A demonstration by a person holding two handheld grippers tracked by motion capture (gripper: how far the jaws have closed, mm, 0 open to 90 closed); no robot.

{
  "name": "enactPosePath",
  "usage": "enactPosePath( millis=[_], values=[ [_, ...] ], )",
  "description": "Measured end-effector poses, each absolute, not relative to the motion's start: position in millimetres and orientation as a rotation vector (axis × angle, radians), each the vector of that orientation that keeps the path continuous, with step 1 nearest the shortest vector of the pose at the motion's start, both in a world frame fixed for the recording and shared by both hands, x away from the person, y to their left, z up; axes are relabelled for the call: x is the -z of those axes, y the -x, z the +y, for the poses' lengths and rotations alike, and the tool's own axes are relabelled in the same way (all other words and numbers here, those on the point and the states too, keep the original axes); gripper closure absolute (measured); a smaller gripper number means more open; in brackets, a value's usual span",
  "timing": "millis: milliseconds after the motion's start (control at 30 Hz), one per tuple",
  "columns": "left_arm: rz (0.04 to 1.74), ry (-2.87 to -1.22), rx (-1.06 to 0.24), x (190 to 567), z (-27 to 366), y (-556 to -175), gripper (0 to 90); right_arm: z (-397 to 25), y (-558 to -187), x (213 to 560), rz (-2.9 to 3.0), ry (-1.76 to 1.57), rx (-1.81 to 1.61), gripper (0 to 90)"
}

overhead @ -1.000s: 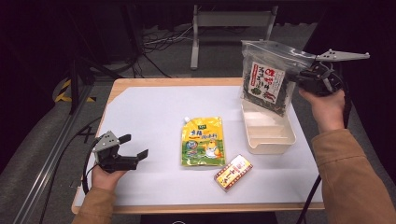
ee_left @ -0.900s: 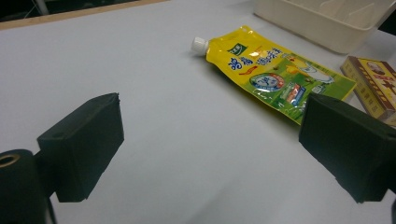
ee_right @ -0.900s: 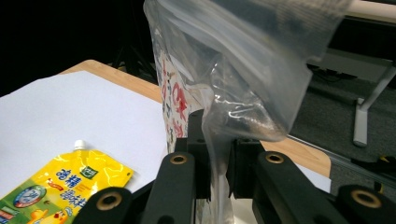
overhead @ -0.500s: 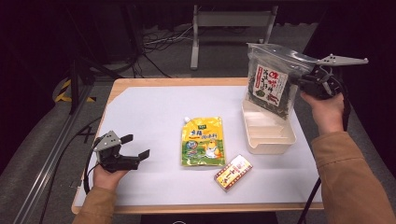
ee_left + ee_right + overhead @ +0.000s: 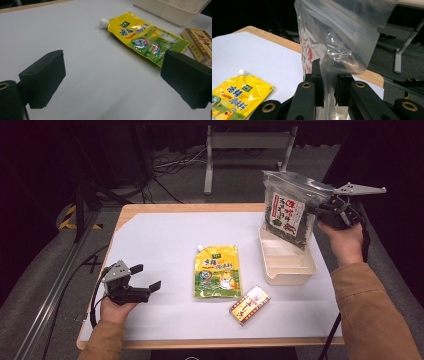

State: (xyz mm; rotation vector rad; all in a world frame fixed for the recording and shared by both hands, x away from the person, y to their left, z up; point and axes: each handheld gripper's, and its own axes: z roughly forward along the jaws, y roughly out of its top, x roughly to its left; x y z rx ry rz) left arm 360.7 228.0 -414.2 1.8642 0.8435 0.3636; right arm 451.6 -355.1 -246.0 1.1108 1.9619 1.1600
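Right tool (image 5: 320, 210) clenched on clear plastic zip bag of dark dried seaweed w/ red-and-white label (image 5: 287, 212); jaws pinch the bag's side edge, film bunched between them in right gripper view (image 5: 329, 82). Bag held in air, well off the counter (image 5: 160, 240), hanging roughly upright, long axis near vertical, slight tilt. Lower end directly above far end of cream rectangular plastic tray (image 5: 300, 270); cannot tell if bottom edge touches tray. Key relation: tray lies straight below and toward the person from the bag; tray long axis runs near-to-far, so bag likely needs lowering and laying along that axis. Right hand is the nearer one by far.

Tray: two shallow compartments visible, nothing in them apart from the bag's lower end over the far one.

Left tool (image 5: 145, 285) released, jaws wide apart, nothing between; resting low at near-left of counter. Left gripper view: aimed toward yellow spouted sauce pouch w/ white cap (image 5: 147, 37), lying flat mid-counter, well apart from jaws. Small red-and-yellow carton (image 5: 249, 305) flat, just right of and nearer than pouch, near tray's near end.
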Motion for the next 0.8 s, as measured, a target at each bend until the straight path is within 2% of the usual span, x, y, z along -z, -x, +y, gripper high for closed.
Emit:
enactPosePath(
  millis=[800],
  values=[
    [0.833, -1.880, -0.347, 415.6, 220.7, -363.1, 6.3, -375.7, -453.0, 280.4, 1.969, -1.213, -1.174, 79.2]
  ],
)
